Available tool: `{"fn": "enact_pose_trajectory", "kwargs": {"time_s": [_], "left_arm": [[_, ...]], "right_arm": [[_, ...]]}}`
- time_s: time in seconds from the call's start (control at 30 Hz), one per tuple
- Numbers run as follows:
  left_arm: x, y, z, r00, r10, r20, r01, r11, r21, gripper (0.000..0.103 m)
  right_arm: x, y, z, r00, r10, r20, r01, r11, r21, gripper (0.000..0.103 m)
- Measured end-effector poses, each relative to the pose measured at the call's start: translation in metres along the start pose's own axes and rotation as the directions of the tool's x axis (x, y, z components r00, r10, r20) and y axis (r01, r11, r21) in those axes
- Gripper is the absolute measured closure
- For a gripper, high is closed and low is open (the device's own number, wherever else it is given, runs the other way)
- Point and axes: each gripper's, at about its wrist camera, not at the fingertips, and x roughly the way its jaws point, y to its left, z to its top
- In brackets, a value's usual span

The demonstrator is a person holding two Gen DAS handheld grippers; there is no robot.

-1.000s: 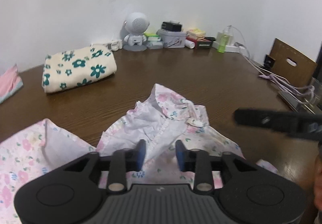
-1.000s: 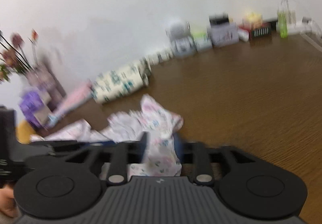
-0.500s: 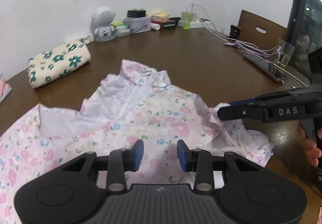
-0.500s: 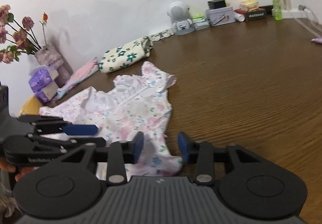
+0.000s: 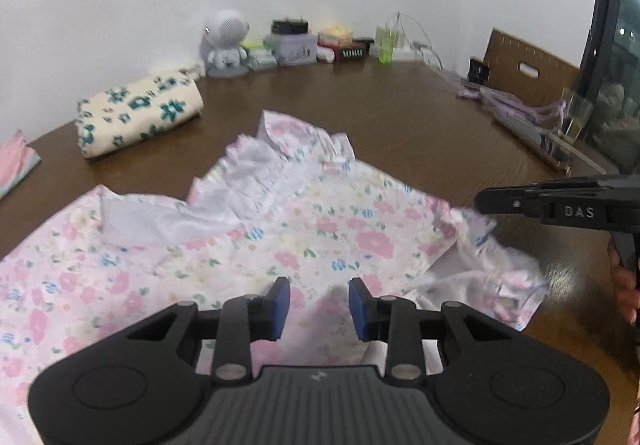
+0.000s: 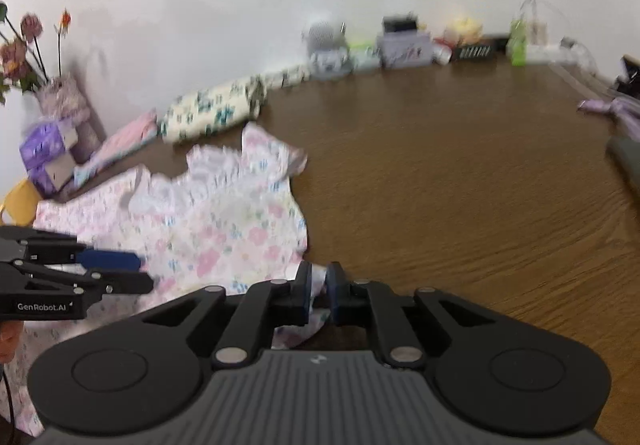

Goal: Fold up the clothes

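A pink floral garment lies spread on the brown table, its white ruffled collar toward the wall. My left gripper hovers open over the garment's near part, with nothing between its blue pads. From the right wrist view it shows at the left, its fingers apart. My right gripper is shut on the garment's right edge, with a fold of fabric pinched between the pads. It reaches in from the right at the ruffled sleeve.
A folded cream cloth with teal flowers and a folded pink cloth lie at the back left. Along the wall stand a white robot figure, small boxes and a green bottle. Cables run along the right edge. A flower vase stands far left.
The right gripper, open half a second ago, has shut on the garment's right edge. The garment lies spread flatter than a second ago. The left gripper stays open above it.
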Motion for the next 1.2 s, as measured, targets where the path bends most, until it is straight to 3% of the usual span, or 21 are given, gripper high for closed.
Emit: {"fn": "enact_pose_trajectory", "kwargs": {"time_s": [0.13,0.37,0.53,0.67,0.73,0.83,0.97,1.2], "left_arm": [[-0.032,0.012,-0.003,0.999,0.037,0.005,-0.036,0.999,-0.006,0.062],[-0.073,0.039,-0.05,0.993,0.089,-0.079,-0.092,0.995,-0.037,0.062],[-0.1,0.053,-0.087,0.988,0.132,-0.086,-0.141,0.985,-0.102,0.062],[-0.135,0.063,-0.113,0.987,0.157,-0.037,-0.161,0.964,-0.211,0.059],[-0.151,0.065,-0.128,0.98,0.198,-0.028,-0.199,0.949,-0.245,0.057],[-0.169,0.068,-0.151,0.973,0.23,-0.034,-0.229,0.921,-0.315,0.057],[-0.192,0.064,-0.175,0.969,0.246,-0.013,-0.233,0.898,-0.373,0.057],[-0.227,0.06,-0.204,0.942,0.334,0.005,-0.304,0.864,-0.401,0.057]], "right_arm": [[-0.02,0.018,-0.002,0.998,0.043,0.051,-0.04,0.997,-0.061,0.091],[-0.023,0.036,-0.013,0.997,0.064,0.045,-0.059,0.993,-0.099,0.09],[-0.025,0.046,-0.021,0.997,0.062,0.046,-0.056,0.992,-0.109,0.09],[-0.027,0.053,-0.027,0.997,0.06,0.048,-0.054,0.992,-0.118,0.087],[-0.027,0.057,-0.03,0.997,0.059,0.048,-0.053,0.991,-0.122,0.08],[-0.04,0.072,-0.031,0.987,0.131,0.088,-0.121,0.986,-0.113,0.08],[-0.034,0.109,-0.035,0.97,0.24,0.032,-0.232,0.959,-0.162,0.08],[-0.018,0.169,-0.063,0.94,0.319,-0.123,-0.34,0.911,-0.234,0.073]]}}
